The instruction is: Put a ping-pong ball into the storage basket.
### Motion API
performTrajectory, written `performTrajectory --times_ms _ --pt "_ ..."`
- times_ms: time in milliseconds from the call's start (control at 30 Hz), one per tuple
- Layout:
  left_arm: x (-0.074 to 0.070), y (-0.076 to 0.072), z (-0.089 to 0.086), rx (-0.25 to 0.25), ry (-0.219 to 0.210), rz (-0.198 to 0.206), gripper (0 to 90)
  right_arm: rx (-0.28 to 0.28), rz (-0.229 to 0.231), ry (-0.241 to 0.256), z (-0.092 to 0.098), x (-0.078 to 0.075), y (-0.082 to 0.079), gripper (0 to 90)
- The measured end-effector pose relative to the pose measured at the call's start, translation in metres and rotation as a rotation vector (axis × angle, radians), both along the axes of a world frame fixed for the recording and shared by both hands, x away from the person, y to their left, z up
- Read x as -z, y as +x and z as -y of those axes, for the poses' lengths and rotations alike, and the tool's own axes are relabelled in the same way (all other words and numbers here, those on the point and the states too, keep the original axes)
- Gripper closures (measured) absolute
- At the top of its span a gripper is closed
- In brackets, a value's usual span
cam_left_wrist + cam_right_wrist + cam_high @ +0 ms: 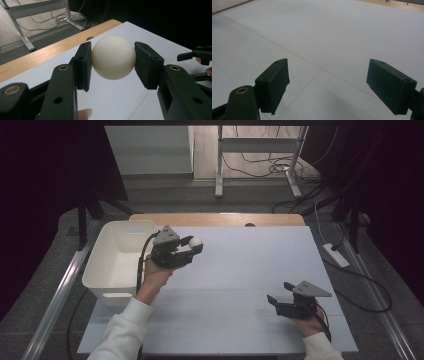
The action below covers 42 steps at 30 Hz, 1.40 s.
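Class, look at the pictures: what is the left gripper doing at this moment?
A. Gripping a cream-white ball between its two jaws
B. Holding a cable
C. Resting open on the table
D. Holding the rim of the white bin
A: the left gripper has its jaws pressed on either side of the ball.

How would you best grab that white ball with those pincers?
Across its widest part, one pad on each opposite side, as the left gripper holds the ball now. A smooth sphere has no handle or edge, so pads off the middle would likely let it slip out. Coming level from the side suits it.
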State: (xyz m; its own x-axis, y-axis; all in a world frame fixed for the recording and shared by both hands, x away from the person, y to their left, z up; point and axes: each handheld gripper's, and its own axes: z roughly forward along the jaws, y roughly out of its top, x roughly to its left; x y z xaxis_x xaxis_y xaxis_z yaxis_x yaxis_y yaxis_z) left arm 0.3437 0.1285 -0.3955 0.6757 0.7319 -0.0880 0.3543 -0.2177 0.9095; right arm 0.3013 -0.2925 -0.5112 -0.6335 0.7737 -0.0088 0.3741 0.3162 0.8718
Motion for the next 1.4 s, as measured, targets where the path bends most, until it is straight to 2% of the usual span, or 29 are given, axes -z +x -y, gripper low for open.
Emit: performTrajectory --times_ms 633,1400 --pt "-0.004 -0.002 -0.007 -0.029 0.015 0.022 50.8 -0.003 -0.004 0.002 -0.001 0.0 0.0 18.5" --pt "-0.017 -0.006 -0.033 -0.1 0.01 0.045 50.8 0.0 -0.003 0.002 -0.001 0.0 0.0 18.5"
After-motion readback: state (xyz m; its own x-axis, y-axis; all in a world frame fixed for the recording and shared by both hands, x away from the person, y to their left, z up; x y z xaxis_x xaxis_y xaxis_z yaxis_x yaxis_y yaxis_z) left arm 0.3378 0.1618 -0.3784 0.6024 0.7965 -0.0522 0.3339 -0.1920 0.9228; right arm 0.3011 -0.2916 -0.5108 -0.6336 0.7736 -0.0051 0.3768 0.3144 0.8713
